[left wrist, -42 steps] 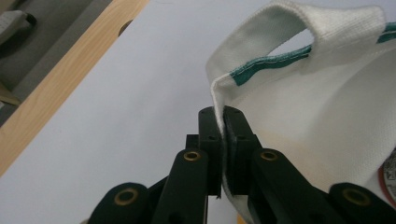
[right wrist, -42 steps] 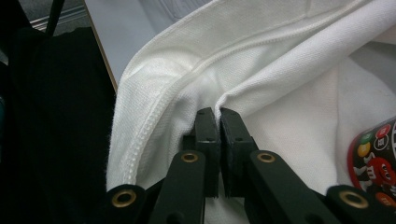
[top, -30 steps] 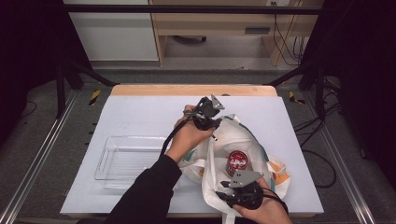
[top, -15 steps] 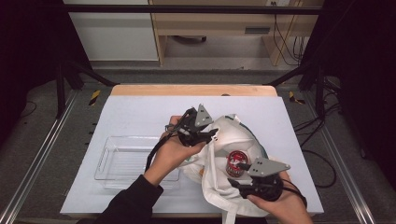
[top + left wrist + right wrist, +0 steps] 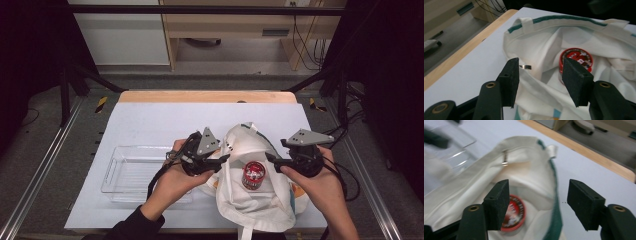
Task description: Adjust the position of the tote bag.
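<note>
A white cloth bag [image 5: 257, 200] with green trim lies open on the white table, with a red-lidded can [image 5: 253, 175] inside it. My left gripper [image 5: 221, 160] stands open at the bag's left rim. In the left gripper view its jaws [image 5: 540, 80] straddle the bag's edge [image 5: 544, 45], with the can [image 5: 575, 60] just beyond the right pad. My right gripper [image 5: 270, 159] is open at the bag's right side. In the right gripper view its jaws [image 5: 537, 205] span the green-trimmed rim [image 5: 554, 195], above the can [image 5: 512, 216]. Neither gripper holds anything.
A clear plastic tray [image 5: 120, 172] sits to the left of the bag, seen blurred in the right gripper view as the tray [image 5: 461, 150]. A wooden strip [image 5: 205, 96] marks the table's far edge. Metal rails run along both sides.
The left gripper has come back toward the person along the bag's left rim. The right gripper has moved from the bag's near edge out to its right side.
</note>
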`<action>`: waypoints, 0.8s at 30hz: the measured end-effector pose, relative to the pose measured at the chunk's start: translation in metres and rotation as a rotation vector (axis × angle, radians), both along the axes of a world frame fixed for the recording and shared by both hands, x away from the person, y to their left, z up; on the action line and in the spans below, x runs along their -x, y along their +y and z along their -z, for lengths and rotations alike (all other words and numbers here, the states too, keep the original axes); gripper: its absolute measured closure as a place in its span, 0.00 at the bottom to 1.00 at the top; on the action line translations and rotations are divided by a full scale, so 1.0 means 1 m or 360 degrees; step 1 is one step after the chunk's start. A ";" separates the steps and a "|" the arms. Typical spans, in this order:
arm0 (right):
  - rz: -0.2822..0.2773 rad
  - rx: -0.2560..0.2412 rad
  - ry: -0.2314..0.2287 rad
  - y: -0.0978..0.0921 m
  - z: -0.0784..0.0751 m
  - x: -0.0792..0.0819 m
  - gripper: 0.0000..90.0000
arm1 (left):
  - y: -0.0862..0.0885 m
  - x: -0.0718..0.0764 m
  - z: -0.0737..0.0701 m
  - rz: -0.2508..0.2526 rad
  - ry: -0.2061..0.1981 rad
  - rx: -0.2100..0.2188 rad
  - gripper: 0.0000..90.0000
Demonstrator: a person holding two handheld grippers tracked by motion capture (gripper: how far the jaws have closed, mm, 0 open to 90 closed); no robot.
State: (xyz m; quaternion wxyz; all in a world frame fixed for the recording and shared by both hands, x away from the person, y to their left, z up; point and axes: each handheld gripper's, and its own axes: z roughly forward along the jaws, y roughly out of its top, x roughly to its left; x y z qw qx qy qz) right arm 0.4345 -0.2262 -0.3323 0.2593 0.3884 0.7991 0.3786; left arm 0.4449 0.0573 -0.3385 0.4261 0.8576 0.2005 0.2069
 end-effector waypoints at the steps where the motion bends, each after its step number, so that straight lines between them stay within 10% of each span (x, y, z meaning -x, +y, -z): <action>1: 0.0040 -0.0024 -0.0018 -0.003 0.003 -0.004 0.46 | -0.003 0.003 0.002 0.0018 -0.0002 0.0002 0.53; 8: 0.0043 -0.0007 0.0092 -0.011 0.037 -0.010 0.53 | -0.013 0.023 0.017 0.0122 -0.0006 -0.0023 0.51; 14: 0.0090 -0.0058 0.0101 -0.023 0.046 -0.013 0.48 | -0.003 0.032 0.027 0.0202 0.0017 0.0107 0.51; 24: 0.0085 0.0001 0.0161 -0.015 0.061 -0.021 0.61 | 0.001 0.054 0.041 0.0314 0.0023 0.0081 0.50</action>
